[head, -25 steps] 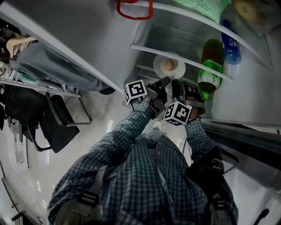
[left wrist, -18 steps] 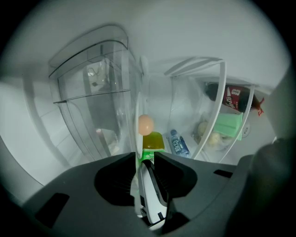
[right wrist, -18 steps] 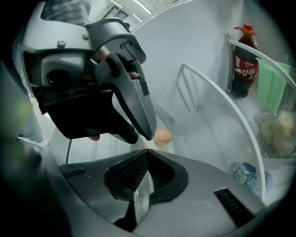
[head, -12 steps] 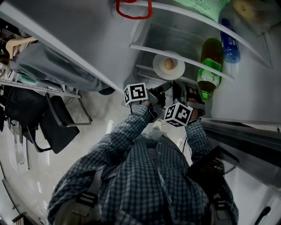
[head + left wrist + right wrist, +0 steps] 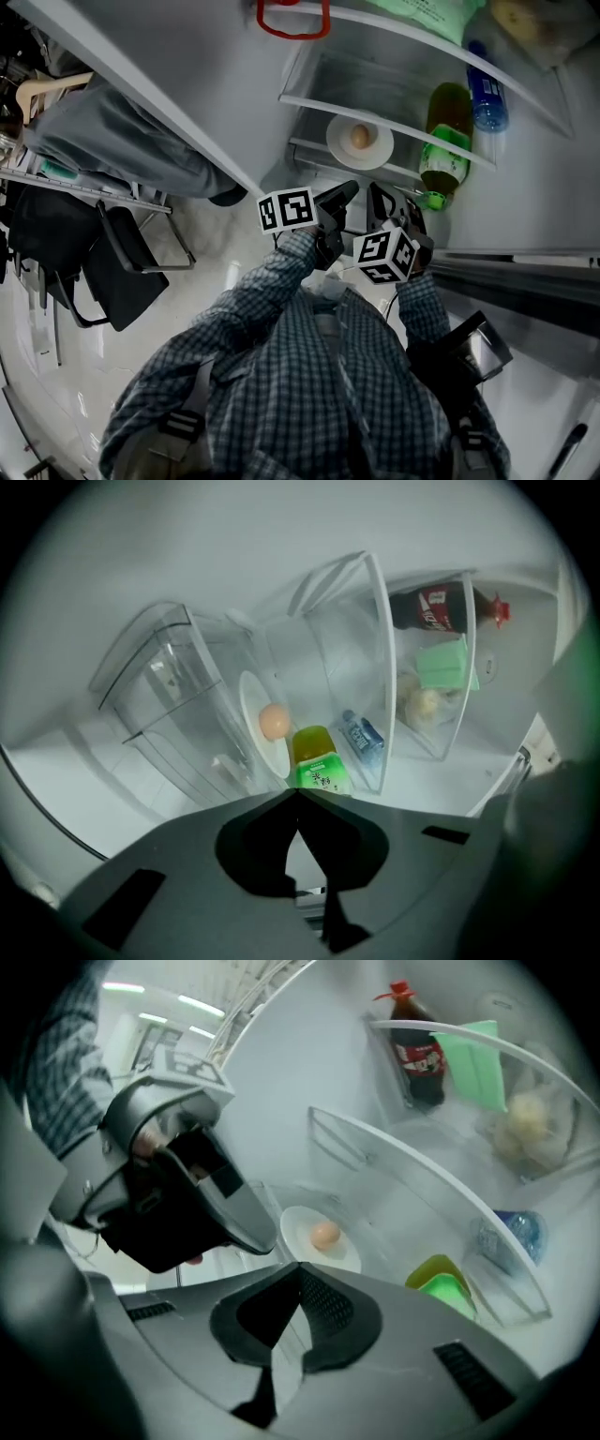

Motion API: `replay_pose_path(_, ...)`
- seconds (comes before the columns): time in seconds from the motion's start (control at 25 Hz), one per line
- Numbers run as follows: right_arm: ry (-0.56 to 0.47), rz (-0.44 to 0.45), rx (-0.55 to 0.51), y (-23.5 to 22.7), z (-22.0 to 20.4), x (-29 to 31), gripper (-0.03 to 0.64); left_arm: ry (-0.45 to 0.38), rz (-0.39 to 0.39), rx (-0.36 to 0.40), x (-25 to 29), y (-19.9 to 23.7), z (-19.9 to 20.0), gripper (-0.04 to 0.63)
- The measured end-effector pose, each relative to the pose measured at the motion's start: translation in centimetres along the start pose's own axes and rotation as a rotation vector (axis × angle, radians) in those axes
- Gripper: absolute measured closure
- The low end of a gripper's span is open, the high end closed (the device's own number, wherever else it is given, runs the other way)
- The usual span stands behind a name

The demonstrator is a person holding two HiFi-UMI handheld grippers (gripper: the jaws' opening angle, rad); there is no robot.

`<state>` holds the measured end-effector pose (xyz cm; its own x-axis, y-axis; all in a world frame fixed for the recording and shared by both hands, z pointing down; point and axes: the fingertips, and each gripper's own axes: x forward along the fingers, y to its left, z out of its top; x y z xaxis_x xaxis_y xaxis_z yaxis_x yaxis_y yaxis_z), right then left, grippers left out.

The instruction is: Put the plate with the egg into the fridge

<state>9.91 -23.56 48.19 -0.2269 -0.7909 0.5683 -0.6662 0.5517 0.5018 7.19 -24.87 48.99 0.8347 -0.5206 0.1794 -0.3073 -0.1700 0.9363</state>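
Note:
A white plate (image 5: pixel 359 142) with a brown egg (image 5: pixel 359 137) on it rests on a glass shelf inside the open fridge. My left gripper (image 5: pixel 343 192) is shut and holds nothing, just outside and below that shelf. My right gripper (image 5: pixel 378 195) is beside it, also shut and holding nothing. In the left gripper view the plate (image 5: pixel 251 726) and egg (image 5: pixel 274 721) lie straight past the closed jaw tips (image 5: pixel 298 794). From the right gripper view, the plate (image 5: pixel 319 1243) and egg (image 5: pixel 324 1234) sit beyond the shut gripper (image 5: pixel 298 1269), with the left gripper (image 5: pixel 178 1194) at the left.
A green tea bottle (image 5: pixel 443 141) stands right of the plate, with a blue water bottle (image 5: pixel 486 94) on the shelf above. A cola bottle (image 5: pixel 441 611) and a green packet (image 5: pixel 442 666) sit higher up. Left of the fridge stand a clothes rack (image 5: pixel 56 169) and a black chair (image 5: pixel 122 262).
Both grippers have drawn back from the shelf toward the person's body. The plate with the egg stays where it was on the shelf.

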Motion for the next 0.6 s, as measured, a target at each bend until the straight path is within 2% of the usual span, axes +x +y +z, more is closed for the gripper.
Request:
replay_pose_path(0.16,-0.088,0.007,0.193,-0.6,2.2,-1.7,0.611,-0.006,0.005,0.104,-0.8,-1.1,0.0,0.588)
replay_pose_path(0.32,-0.177,0.046,0.292,-0.7,3.8,-3.1,0.611,-0.008,0.001,0.231,-1.4,-2.8,-0.2,0.588)
replay_pose_path(0.44,-0.216,0.073,0.382,-0.5,4.5,-4.0,0.611,-0.026,0.035,0.345,-2.4,-3.5,-0.1,0.588)
replay_pose_path(0.6,-0.284,0.051,0.482,-0.6,4.9,-5.1,0.611,-0.038,0.056,0.42,-3.3,-4.1,-0.3,0.588)
